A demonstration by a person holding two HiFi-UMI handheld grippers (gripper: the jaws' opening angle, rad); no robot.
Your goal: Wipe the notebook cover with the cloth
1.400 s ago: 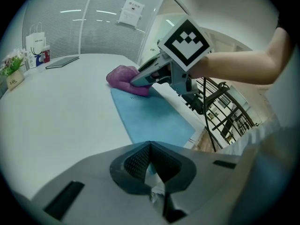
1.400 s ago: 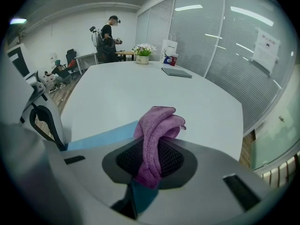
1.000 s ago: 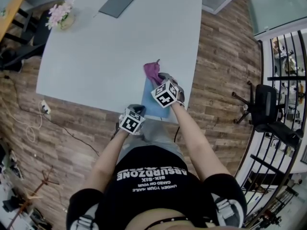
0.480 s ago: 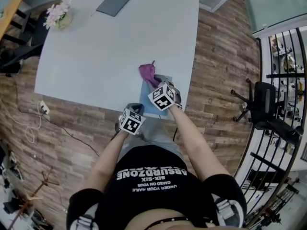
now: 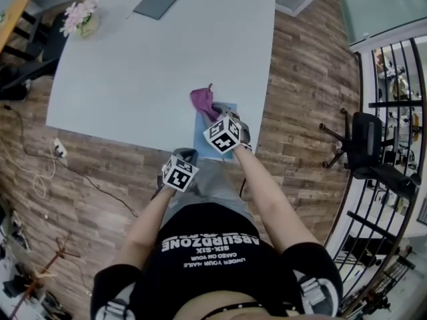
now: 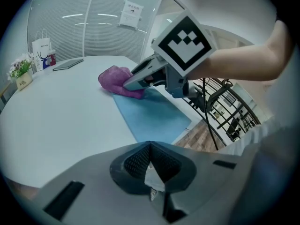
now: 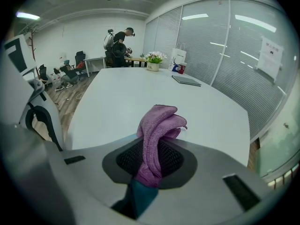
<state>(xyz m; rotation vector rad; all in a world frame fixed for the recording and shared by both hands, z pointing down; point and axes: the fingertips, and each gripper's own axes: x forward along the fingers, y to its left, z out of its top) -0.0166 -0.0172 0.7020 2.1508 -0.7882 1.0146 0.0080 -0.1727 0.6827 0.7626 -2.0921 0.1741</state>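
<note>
The blue notebook [image 5: 217, 131] lies flat on the white table [image 5: 153, 72], close to its near edge and toward the person's right; the purple cloth [image 5: 202, 100] sits bunched at the far end of the notebook, touching the cover; the right gripper [image 5: 213, 114] has its jaws clamped on the cloth, which rises in a fold between them in the right gripper view, with a strip of blue cover showing beneath; the left gripper [image 5: 187, 156] hangs off the table, just beside its near edge and over the person's lap, its jaws pressed together with nothing between them; at the far side of the table, well apart from the notebook, stand a pot of flowers [image 5: 80, 19] and a flat grey tablet [image 5: 159, 1].
</note>
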